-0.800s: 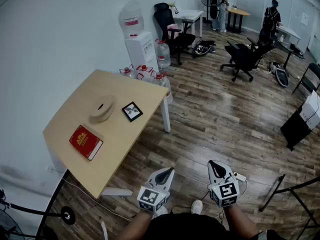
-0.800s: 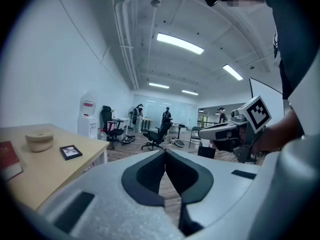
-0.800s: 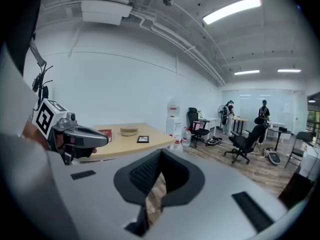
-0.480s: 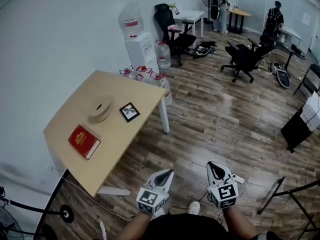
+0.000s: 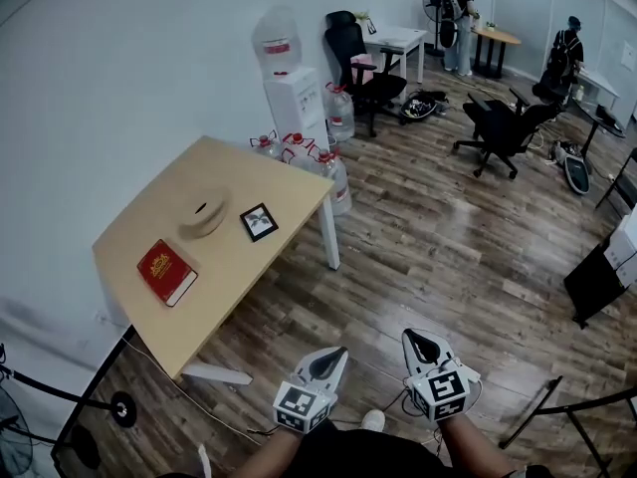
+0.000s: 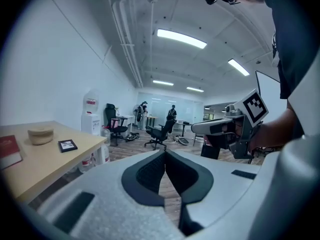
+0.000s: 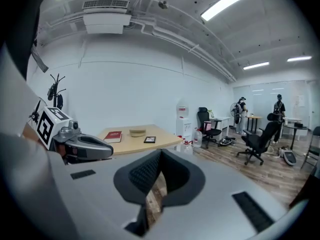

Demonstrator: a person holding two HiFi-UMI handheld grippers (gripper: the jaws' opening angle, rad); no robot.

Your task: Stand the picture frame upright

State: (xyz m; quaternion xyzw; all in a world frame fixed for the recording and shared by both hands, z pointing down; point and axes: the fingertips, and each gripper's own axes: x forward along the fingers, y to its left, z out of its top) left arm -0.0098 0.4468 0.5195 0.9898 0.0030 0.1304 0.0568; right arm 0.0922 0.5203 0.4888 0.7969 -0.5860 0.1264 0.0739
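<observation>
Wood-plank floor (image 5: 438, 257) lies open between the person and the light wooden table (image 5: 149, 317). Near its right edge the small black picture frame (image 5: 260, 221) lies flat, face up, skewed to that edge, nearly square. The red book's (image 5: 166, 272) gold print is unreadable. Left gripper (image 5: 338, 353) and right gripper (image 5: 419, 337) are closed, empty, well apart from the table.

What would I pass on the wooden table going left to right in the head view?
red book → round beige object → picture frame, lying flat
</observation>
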